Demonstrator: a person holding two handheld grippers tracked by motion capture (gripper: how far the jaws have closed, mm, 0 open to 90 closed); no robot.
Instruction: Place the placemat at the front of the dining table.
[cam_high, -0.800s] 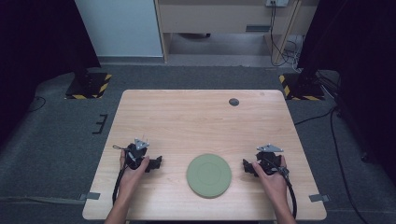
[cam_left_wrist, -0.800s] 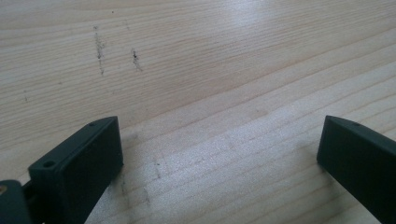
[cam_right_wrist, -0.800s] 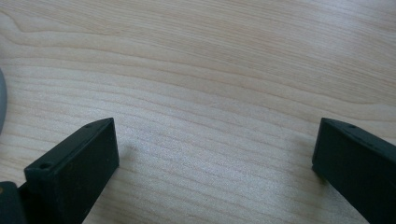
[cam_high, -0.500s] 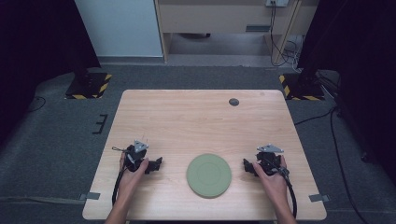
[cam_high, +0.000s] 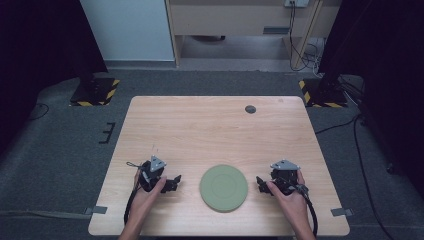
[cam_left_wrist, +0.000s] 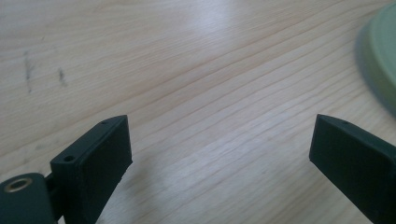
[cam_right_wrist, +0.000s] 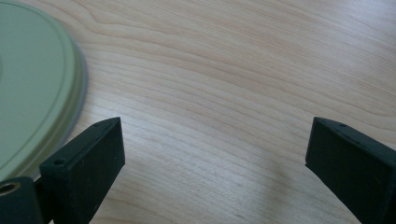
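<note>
Plate: a green plate (cam_high: 223, 187) lay flat near the table's (cam_high: 210, 125) near edge, between both grippers.
Left gripper (cam_high: 172, 183): released, jaws wide, nothing between them, just left of the plate.
Right gripper (cam_high: 261, 183): released, empty, just right of it.
Advice: approaching level and catching the rim squarely seemed best.

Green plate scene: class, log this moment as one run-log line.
left tool: open, empty | right tool: open, empty | green plate: flat between them, untouched
</note>
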